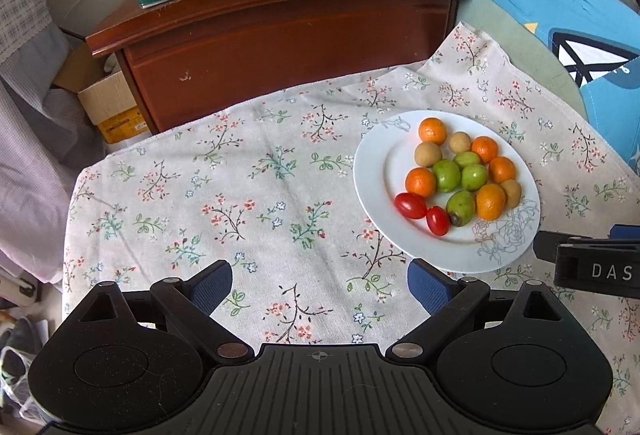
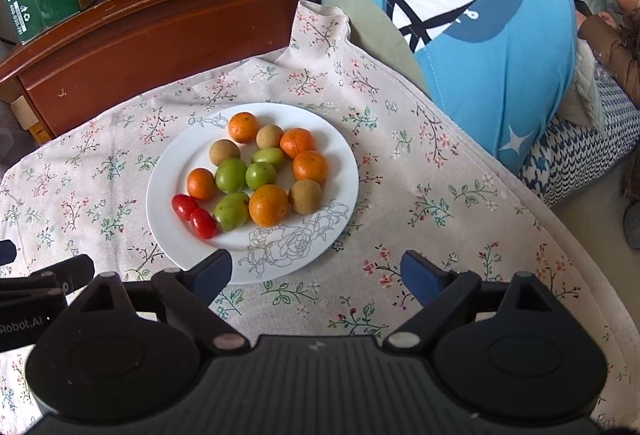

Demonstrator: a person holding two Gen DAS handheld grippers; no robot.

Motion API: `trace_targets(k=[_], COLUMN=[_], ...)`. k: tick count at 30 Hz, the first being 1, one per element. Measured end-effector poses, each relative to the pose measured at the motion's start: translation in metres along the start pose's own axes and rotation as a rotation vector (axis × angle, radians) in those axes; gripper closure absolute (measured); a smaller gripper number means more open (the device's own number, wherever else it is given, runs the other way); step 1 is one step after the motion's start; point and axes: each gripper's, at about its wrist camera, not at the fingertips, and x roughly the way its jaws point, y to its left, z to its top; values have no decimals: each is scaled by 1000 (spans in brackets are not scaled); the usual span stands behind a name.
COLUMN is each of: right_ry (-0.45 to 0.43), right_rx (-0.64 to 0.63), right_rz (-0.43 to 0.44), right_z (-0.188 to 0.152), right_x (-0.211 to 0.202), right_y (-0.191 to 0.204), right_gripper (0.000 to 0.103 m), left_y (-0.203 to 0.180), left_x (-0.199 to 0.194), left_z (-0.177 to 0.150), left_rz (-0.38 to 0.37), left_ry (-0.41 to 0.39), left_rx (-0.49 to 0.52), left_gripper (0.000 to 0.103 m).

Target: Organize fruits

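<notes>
the left gripper [image 1: 320, 285] had its blue-padded fingers [image 1: 212, 285] spread wide with nothing between them, hovering over the floral tablecloth [image 1: 240, 195] just left of the white plate [image 1: 372, 171]. the right gripper [image 2: 316, 271] was equally wide and empty, its left finger over the plate's near rim. the plate held oranges [image 2: 269, 205], green fruits [image 2: 231, 175], brown fruits [image 2: 305, 196] and two cherry tomatoes [image 2: 203, 223].

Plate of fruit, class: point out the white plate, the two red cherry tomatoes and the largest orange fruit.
White plate [image 2: 176, 171]: right wrist view, bare left part of its rim.
Red cherry tomatoes [image 2: 203, 223]: right wrist view, middle of the nearer one.
Largest orange fruit [image 1: 490, 201]: left wrist view, centre of its skin.
</notes>
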Motion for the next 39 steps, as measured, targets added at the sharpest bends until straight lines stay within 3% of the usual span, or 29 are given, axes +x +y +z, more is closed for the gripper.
trace_targets(k=[6, 10, 15, 21, 26, 39], right_ry=[48, 36, 21, 13, 18, 45], right_rx=[37, 24, 8, 35, 27, -12], right_rz=[8, -4, -5, -20, -7, -51], right_z=[0, 1, 1, 3, 3, -4], right_x=[9, 8, 7, 7, 9, 19], right_y=[-2, 0, -3, -9, -8, -7], right_gripper=[12, 12, 12, 12, 12, 12], left_y=[-2, -5, -21, -35, -38, -19], left_x=[-3, -15, -40, -75, -95, -25], left_z=[-12, -13, -6, 27, 48, 21], left_rz=[18, 64, 64, -47, -60, -41], left_ry=[-4, -41, -114, -162, -215, -70], left_rx=[44, 34, 48, 104, 141, 18], left_gripper=[7, 7, 7, 7, 7, 4])
